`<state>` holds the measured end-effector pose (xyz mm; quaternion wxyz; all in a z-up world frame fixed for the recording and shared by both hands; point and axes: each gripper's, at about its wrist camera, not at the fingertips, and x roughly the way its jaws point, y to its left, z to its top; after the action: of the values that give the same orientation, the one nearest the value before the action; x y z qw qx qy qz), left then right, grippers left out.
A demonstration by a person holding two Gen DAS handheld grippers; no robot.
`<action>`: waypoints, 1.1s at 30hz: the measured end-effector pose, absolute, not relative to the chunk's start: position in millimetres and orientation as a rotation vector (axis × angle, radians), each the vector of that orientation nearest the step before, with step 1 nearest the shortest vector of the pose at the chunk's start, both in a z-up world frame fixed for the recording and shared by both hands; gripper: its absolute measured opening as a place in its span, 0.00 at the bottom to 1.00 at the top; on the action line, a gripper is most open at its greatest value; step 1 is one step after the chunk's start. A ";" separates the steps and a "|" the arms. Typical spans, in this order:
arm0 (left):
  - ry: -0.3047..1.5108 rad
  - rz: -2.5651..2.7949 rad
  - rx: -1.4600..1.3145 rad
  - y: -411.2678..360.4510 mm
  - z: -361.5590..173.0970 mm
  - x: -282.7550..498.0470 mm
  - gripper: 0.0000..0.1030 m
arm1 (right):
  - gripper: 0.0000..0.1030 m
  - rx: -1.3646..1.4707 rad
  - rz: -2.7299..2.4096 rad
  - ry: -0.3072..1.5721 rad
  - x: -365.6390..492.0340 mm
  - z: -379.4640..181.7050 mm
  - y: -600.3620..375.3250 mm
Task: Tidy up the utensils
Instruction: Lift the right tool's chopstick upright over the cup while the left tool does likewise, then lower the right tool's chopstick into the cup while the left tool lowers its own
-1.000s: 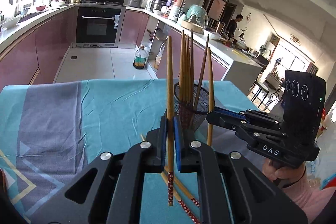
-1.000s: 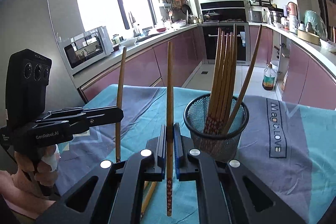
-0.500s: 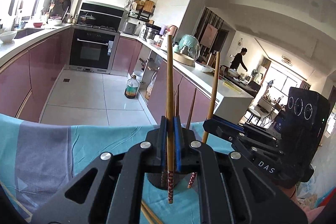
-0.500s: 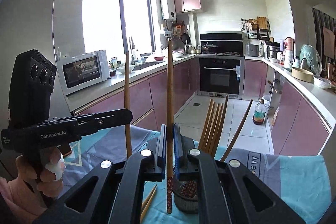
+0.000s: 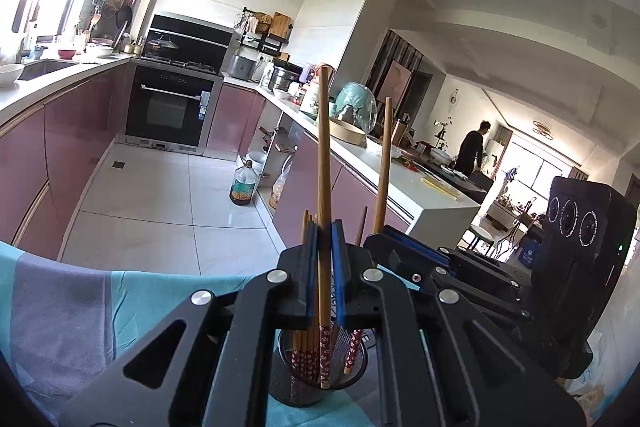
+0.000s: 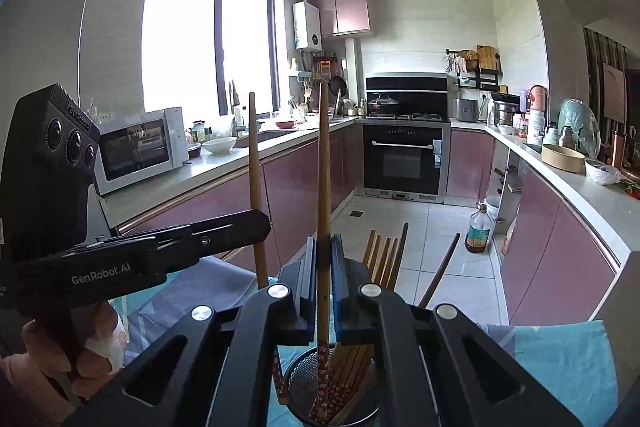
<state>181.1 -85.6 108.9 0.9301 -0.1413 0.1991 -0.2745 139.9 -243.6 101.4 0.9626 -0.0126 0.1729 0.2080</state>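
left gripper [image 5: 323,259]: clamped on upright chopstick [image 5: 323,187], patterned tip over mesh cup [image 5: 316,383]. right gripper [image 6: 323,267]: clamped on second chopstick [image 6: 323,187], same cup. step: depositing. next: likely lower, release both inside the rim.

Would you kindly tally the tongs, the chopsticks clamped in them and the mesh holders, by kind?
Tongs: 2 (left tongs, right tongs)
Clamped chopsticks: 2 (left chopstick, right chopstick)
Holders: 1 (mesh holder)
Total: 5
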 end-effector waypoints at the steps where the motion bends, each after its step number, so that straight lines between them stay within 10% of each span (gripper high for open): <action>1: 0.406 -0.562 -0.288 -86.0 109.2 182.0 0.07 | 0.05 -0.025 0.422 0.349 141.4 101.6 -243.9; 33: 0.571 -0.562 -0.134 -120.6 75.7 198.6 0.08 | 0.09 0.017 0.411 0.553 159.4 44.1 -249.5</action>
<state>198.6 -120.6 75.6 0.9187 -0.0649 0.2777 -0.2732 159.4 -249.5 44.1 0.9412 0.0081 0.2709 0.2017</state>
